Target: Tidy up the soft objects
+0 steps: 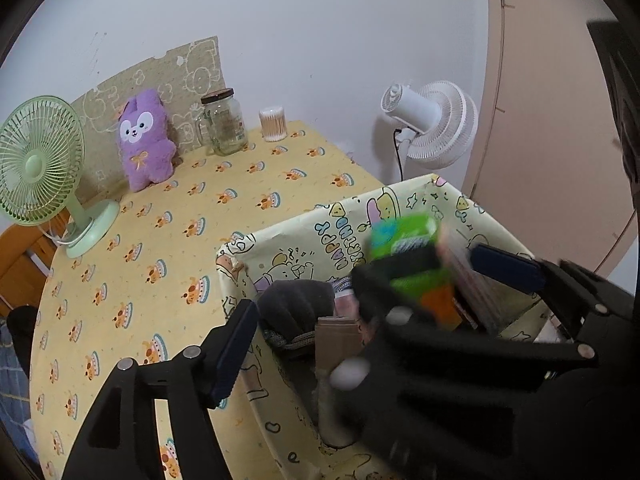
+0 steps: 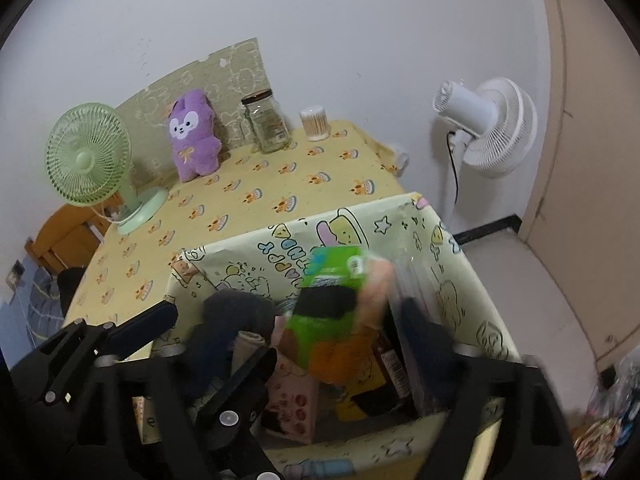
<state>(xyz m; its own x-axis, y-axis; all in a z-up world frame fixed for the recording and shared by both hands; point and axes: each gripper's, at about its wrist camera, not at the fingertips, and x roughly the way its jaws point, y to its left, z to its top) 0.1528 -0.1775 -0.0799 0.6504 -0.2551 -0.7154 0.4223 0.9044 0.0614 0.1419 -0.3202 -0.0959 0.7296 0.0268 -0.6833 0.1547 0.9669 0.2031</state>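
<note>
Right wrist view: green packet [image 2: 334, 312], blurred, upright in our printed storage box [image 2: 460, 264] on the worktop [image 2: 240, 200]; right gripper [image 2: 304, 332] jaws apart around it, left gripper [image 1: 360, 292] apart. Risk: unsupported, we judge it topples.

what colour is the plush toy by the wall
Purple, with a white face patch and an orange bow; the plush toy shows best in the right wrist view.

Both wrist views look down into the storage box [image 1: 280, 240].
</note>
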